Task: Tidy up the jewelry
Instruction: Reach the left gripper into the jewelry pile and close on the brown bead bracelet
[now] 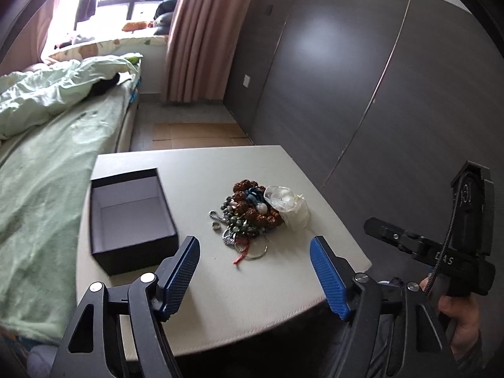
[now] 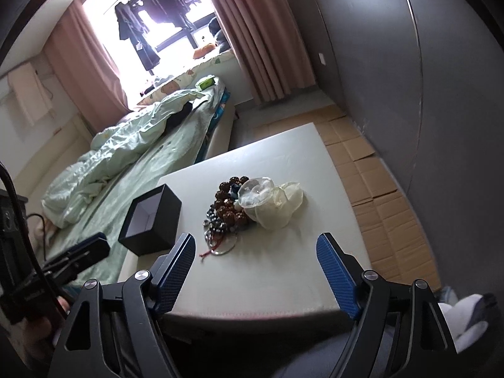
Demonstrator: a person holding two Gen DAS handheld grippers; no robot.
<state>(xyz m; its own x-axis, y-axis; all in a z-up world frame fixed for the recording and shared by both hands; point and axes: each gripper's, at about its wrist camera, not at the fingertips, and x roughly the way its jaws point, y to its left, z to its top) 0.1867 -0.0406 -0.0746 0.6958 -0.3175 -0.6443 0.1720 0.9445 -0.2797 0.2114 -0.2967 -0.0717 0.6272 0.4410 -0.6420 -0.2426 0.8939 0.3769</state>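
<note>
Holding the left gripper (image 1: 255, 245) low over the near edge of the white table (image 1: 252, 289). Keeping its blue fingers (image 1: 182, 271) wide apart, gripping nothing, touching nothing. Holding the right gripper (image 2: 255, 241) just the same way beside it, with blue fingers wide apart and nothing between them. Catching a hand (image 1: 460, 321) wrapped around the right gripper's black handle, at the right edge of the left wrist view.

Looking a bit further along the table now. Finding the jewelry pile (image 1: 249, 214) sitting near the middle of the table, just past both grippers and not touching them. Seeing a red cord (image 1: 241, 253) and a thin metal ring (image 1: 258, 253) sticking out at the near side of the pile. Seeing brown beads (image 1: 252, 189), grey beads and something blue all tangled together. Spotting a see-through pouch (image 1: 293, 208) lying against the right side of the pile, touching it.

Finding an open black box (image 1: 132, 252) standing to the left of the pile, near it but apart, close to the table's left edge. Looking inside and seeing only its pale bottom.

Going further back. Passing a bed (image 1: 47, 173) with green sheets on the left, pushed up next to the table. Passing flat cardboard (image 2: 378, 189) lying on the floor to the right. Reaching grey cupboard doors (image 1: 346, 78) on the right, pink curtains (image 1: 204, 31) and a bright window (image 2: 176, 15) with dark clothes hanging in it.
</note>
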